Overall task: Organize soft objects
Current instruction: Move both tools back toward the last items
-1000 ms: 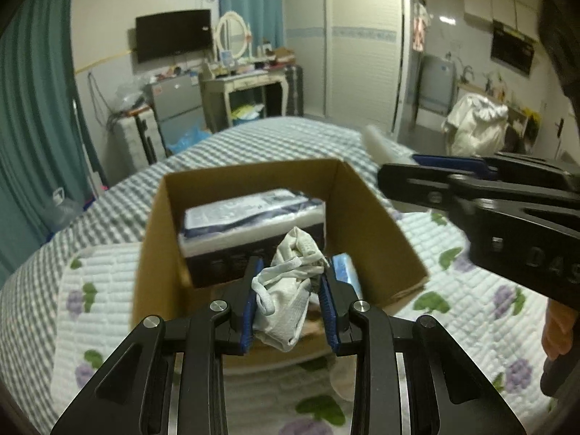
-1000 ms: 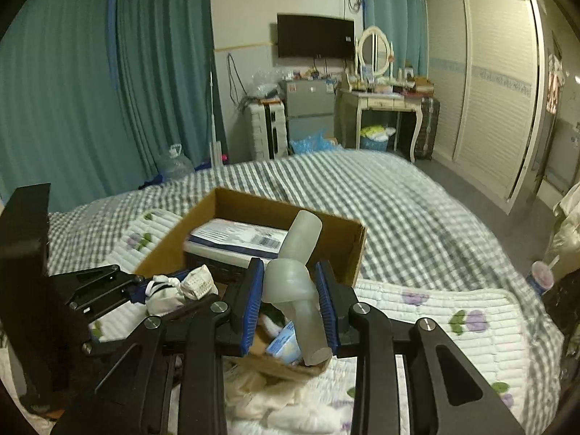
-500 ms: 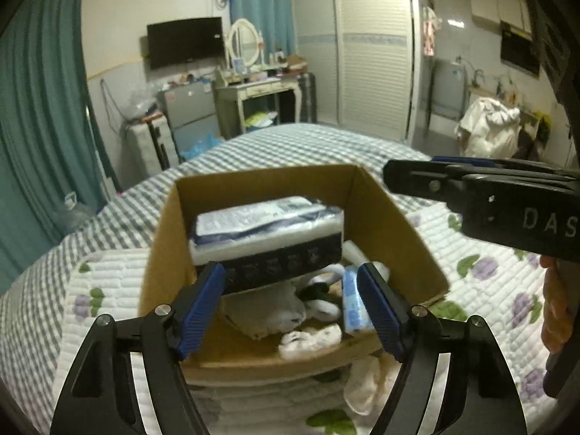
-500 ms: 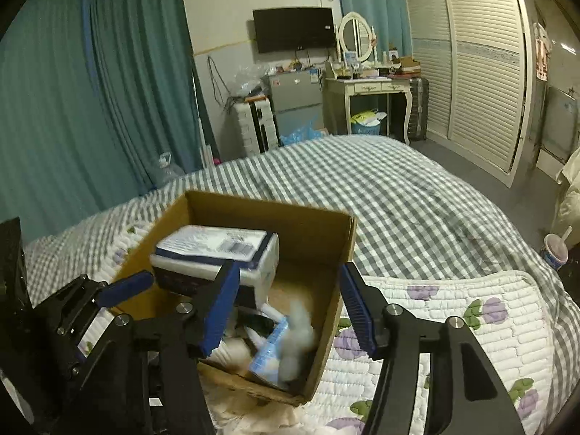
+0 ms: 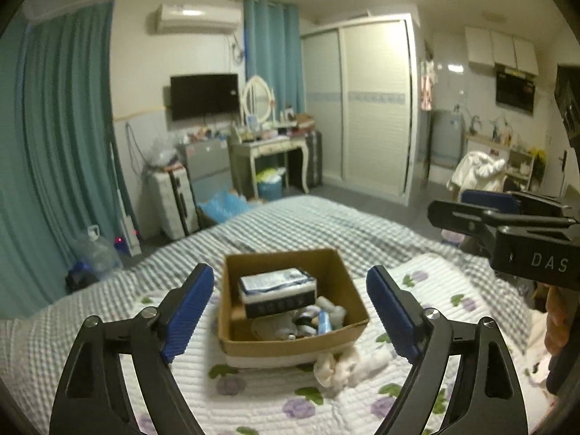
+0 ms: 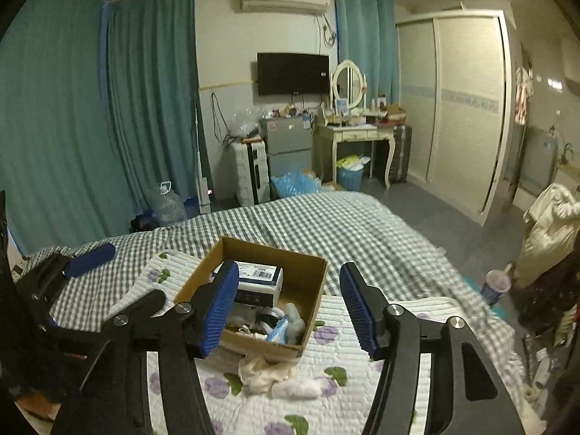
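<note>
Both my left gripper (image 5: pixel 290 311) and right gripper (image 6: pixel 290 306) are opening, empty, above the cardboard box (image 5: pixel 290 344); pale cloths (image 5: pixel 344 364) lie just near it.

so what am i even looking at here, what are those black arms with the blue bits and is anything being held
Those are two hand-held claws, one in each of a person's hands, no robot. Each picture comes from a camera on one claw, looking along its two blue-padded fingers.

The left claw and the right claw both have their jaws opening, with nothing between them. In the left view the right claw shows at the right edge.

Below them, on a flowered quilt over a checked bedspread, sits a cardboard box holding a white and dark packet and small soft items. A pale cloth bundle lies on the quilt against the box's near side.
</note>
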The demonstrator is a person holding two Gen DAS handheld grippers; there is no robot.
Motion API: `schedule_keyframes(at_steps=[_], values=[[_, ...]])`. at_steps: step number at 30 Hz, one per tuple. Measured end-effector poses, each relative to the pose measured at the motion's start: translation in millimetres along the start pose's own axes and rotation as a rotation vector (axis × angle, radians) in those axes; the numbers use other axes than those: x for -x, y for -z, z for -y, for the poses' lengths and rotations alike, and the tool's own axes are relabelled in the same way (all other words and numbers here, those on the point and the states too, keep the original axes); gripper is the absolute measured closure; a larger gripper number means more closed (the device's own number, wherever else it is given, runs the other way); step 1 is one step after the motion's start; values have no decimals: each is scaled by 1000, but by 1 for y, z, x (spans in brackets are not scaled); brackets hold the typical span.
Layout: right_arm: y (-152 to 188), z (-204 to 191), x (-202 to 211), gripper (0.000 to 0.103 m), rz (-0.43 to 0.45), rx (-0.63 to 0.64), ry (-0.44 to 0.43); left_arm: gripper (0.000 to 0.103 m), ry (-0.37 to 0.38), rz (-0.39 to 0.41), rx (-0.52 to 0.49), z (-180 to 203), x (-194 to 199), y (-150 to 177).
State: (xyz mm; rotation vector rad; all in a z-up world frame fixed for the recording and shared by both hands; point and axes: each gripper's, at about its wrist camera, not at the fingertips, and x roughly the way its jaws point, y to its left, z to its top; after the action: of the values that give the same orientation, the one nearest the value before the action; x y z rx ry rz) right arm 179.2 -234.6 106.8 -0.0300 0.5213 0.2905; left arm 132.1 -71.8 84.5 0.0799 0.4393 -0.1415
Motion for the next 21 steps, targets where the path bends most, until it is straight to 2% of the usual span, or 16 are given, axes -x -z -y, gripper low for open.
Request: schedule_keyframes(at_steps=[5, 9, 12, 21], values=[[6, -12, 40, 39, 14, 32, 10, 15, -31, 18, 2, -5, 36, 8], [21, -17, 49, 38, 3, 35, -4, 15, -51, -8, 6, -10, 37, 28], [38, -17, 38, 38, -25, 44, -14, 15, -86, -37, 5, -13, 25, 53], [111, 0, -52, 38, -148, 74, -24, 15, -82, -177, 91, -8, -42, 127]])
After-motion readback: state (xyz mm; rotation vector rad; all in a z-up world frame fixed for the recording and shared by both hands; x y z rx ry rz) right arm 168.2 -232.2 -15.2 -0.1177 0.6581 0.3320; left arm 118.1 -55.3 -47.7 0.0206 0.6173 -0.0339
